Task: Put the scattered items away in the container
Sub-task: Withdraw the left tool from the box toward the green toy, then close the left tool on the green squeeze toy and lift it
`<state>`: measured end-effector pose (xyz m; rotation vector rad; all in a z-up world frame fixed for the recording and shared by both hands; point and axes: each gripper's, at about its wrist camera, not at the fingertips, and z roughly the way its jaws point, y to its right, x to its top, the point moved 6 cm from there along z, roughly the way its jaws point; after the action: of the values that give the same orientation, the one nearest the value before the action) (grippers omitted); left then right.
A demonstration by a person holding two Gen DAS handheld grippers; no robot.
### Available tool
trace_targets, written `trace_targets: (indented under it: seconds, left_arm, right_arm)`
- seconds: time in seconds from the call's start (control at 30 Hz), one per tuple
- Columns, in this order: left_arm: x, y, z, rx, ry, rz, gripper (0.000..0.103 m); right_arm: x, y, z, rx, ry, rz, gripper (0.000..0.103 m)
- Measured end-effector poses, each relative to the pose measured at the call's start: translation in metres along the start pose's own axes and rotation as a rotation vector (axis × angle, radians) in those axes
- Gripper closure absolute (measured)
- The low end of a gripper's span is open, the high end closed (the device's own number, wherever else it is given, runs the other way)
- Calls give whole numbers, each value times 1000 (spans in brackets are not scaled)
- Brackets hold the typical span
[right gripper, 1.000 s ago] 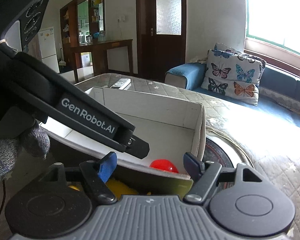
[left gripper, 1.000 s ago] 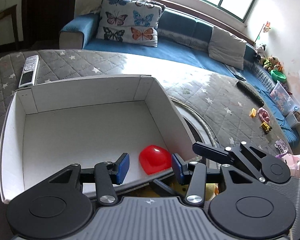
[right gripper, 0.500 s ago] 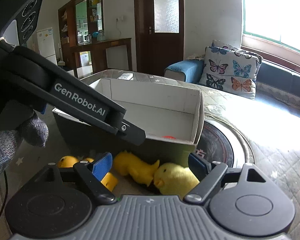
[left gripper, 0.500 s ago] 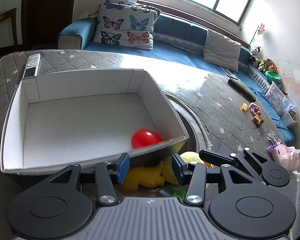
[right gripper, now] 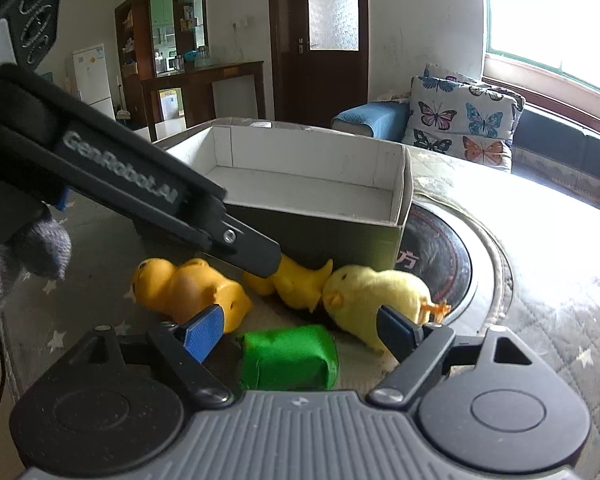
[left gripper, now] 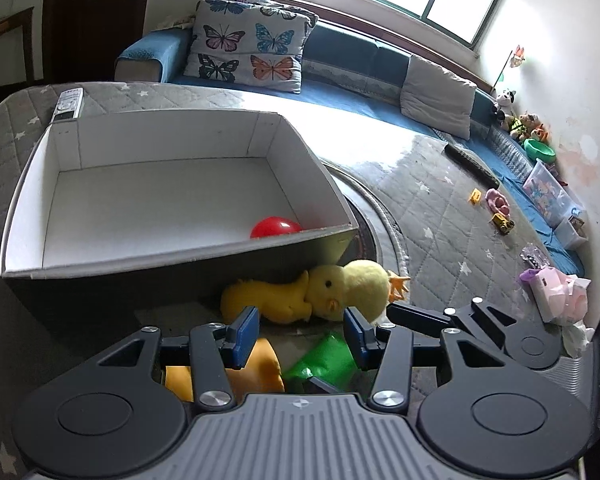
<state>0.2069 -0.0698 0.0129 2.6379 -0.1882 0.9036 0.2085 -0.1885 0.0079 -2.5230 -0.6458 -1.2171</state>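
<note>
An open white-lined box [left gripper: 160, 184] [right gripper: 300, 184] stands on the quilted table with a red ball [left gripper: 274, 227] in its near right corner. Outside its near wall lie a yellow plush duck [left gripper: 324, 292] [right gripper: 372, 292], an orange-yellow toy [right gripper: 188, 292] [left gripper: 260, 368] and a green block [right gripper: 288, 356] [left gripper: 324, 360]. My left gripper [left gripper: 300, 332] is open and empty, just above the duck and the green block. My right gripper [right gripper: 300, 330] is open and empty, above the green block. The left gripper's arm [right gripper: 140, 184] crosses the right wrist view.
A remote control [left gripper: 69, 102] lies behind the box. A dark round mat [right gripper: 440, 256] is right of the box. Small toys [left gripper: 498, 208] and a dark bar [left gripper: 472, 164] lie far right. Pink packaging [left gripper: 556, 292] sits at the right edge. A blue sofa [left gripper: 340, 64] runs behind.
Both grippers have pulled back and away from the box. The red ball stays inside it. The duck, orange toy and green block have come into view under the grippers.
</note>
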Motion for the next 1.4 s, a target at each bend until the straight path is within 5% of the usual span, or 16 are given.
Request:
trace_targets:
  seconds: [0.77, 1.4]
  left_arm:
    - [-47, 3, 8, -35, -61, -96, 54]
    - [-46, 7, 30, -13, -63, -63, 54]
  right_arm:
    - [-29, -7, 4, 3, -30, -5, 20]
    - [-31, -6, 24, 12, -40, -19, 39]
